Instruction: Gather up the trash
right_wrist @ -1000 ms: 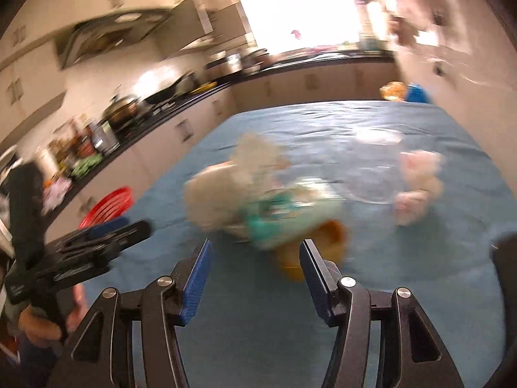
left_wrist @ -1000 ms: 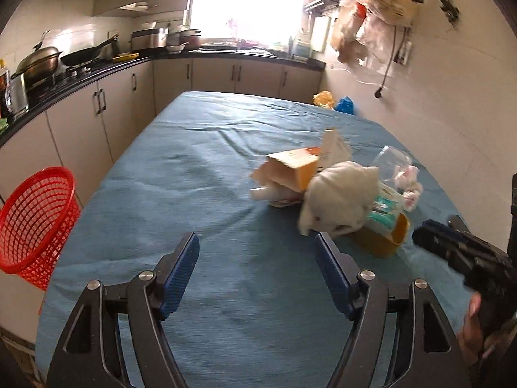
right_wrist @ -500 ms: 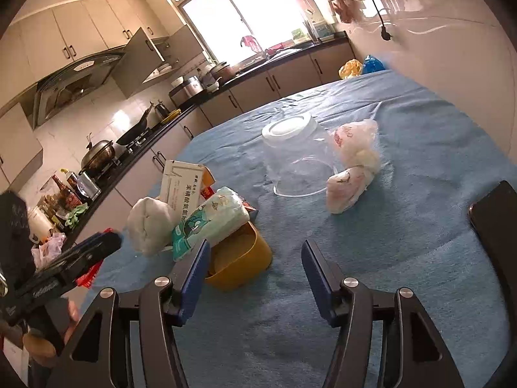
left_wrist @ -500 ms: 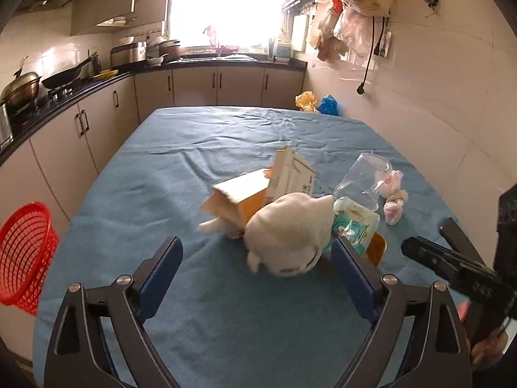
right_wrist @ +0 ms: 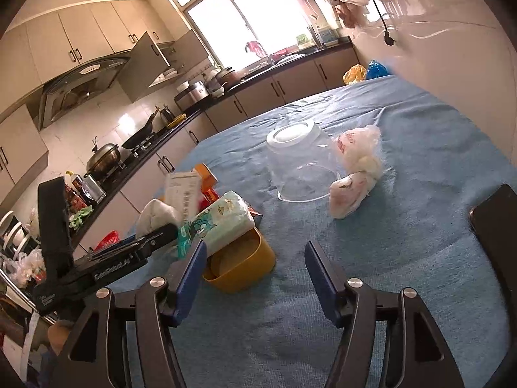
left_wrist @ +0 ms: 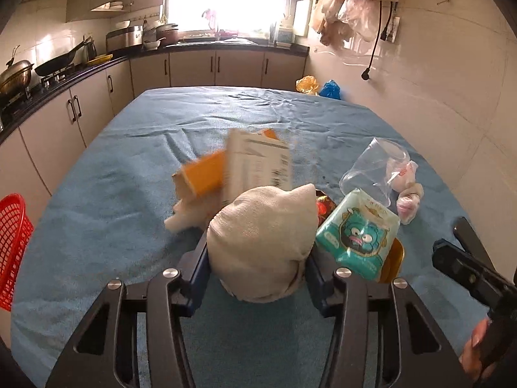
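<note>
A trash pile lies on the blue-clothed table [left_wrist: 129, 177]. My left gripper [left_wrist: 255, 258] has its jaws closing, and both blue pads press the sides of a white cloth bundle [left_wrist: 261, 239]. Behind the bundle an orange carton [left_wrist: 200, 177] and a white box [left_wrist: 258, 161] look blurred. A teal tissue pack [left_wrist: 358, 236] rests on a yellow bowl [right_wrist: 242, 268]. My right gripper [right_wrist: 255, 249] hovers just right of the bowl, its jaws opening with nothing between them. A clear plastic cup [right_wrist: 300, 165] and tied plastic bags [right_wrist: 355, 174] lie farther back.
A red basket [left_wrist: 13, 242] stands on the floor off the table's left edge. Kitchen counters with pans run along the left and the far side. Yellow and blue bags [left_wrist: 320, 85] sit at the table's far right corner. A dark flat object [right_wrist: 494, 223] lies at the right.
My left gripper went forward to the white bundle; its jaws widened, then narrowed around it. The carton and box shifted. The right gripper swung right, then held still, its jaws a little wider.
</note>
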